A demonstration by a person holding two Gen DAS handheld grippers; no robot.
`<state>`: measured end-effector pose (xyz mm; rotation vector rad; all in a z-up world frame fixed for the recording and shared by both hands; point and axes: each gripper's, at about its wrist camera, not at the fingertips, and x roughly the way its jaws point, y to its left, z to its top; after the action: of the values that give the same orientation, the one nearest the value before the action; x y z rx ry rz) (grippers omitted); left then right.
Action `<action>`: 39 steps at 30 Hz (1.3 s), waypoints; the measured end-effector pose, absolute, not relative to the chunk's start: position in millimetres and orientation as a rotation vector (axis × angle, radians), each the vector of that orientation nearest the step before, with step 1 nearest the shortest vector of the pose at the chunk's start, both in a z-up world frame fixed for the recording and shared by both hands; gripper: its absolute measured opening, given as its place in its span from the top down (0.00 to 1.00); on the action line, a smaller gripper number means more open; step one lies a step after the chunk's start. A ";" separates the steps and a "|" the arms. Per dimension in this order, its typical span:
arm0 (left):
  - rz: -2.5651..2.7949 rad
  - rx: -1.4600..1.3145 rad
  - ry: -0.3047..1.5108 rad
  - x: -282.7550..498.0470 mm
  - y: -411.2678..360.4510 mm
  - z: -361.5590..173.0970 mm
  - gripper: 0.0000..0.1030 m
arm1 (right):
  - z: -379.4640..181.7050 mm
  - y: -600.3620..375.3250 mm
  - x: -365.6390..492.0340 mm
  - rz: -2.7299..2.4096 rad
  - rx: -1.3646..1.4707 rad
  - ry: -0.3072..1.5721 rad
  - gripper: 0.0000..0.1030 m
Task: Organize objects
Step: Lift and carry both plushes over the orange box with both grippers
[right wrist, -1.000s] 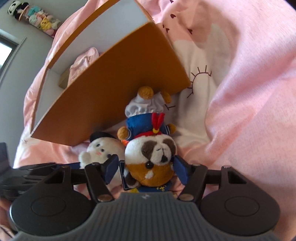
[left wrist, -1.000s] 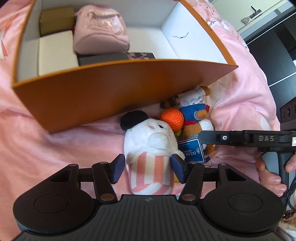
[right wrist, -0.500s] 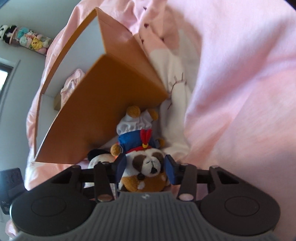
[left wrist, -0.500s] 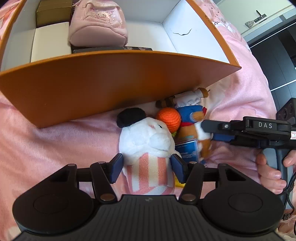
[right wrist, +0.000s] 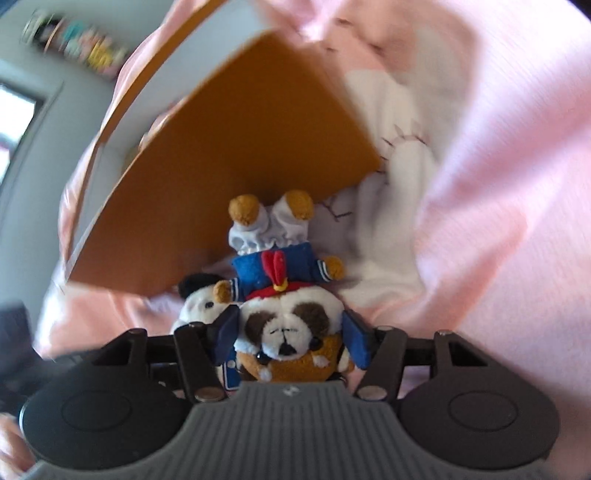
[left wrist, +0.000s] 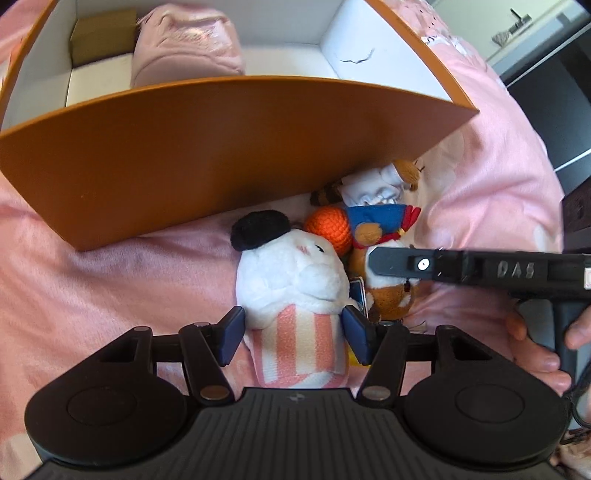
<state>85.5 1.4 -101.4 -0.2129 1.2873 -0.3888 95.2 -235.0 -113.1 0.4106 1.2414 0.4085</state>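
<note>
A white plush with a black cap and a pink-striped body (left wrist: 291, 273) lies on the pink blanket in front of an orange box (left wrist: 221, 147). My left gripper (left wrist: 293, 334) is shut on its striped body, both pads against its sides. Beside it lies an upside-down brown-and-white dog plush in a blue sailor top (right wrist: 284, 332), its feet toward the box (right wrist: 229, 155). My right gripper (right wrist: 290, 339) has the dog's head between its pads. Its jaws are opening, but the pads still touch the head. The white plush (right wrist: 201, 302) shows just left of it.
An orange crochet ball (left wrist: 328, 229) is wedged between the two plushes. Inside the box are a pink pouch (left wrist: 184, 44) and a small brown carton (left wrist: 103, 35). A hand (left wrist: 535, 350) holds the other gripper's black housing (left wrist: 480, 267) at the right. Pink blanket folds rise on the right (right wrist: 498, 184).
The right jaws closed on the dog's head, then widened slightly, and that view swung and blurred. The left gripper stayed around the white plush and hardly moved.
</note>
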 end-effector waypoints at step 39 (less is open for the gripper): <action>-0.331 -0.318 0.798 183.3 26.4 30.9 0.44 | 38.3 -203.8 187.0 0.448 0.187 0.956 0.50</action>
<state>183.3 26.4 30.9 -0.3185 0.7983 -0.3312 187.0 -203.8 38.3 0.1874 0.9559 0.4481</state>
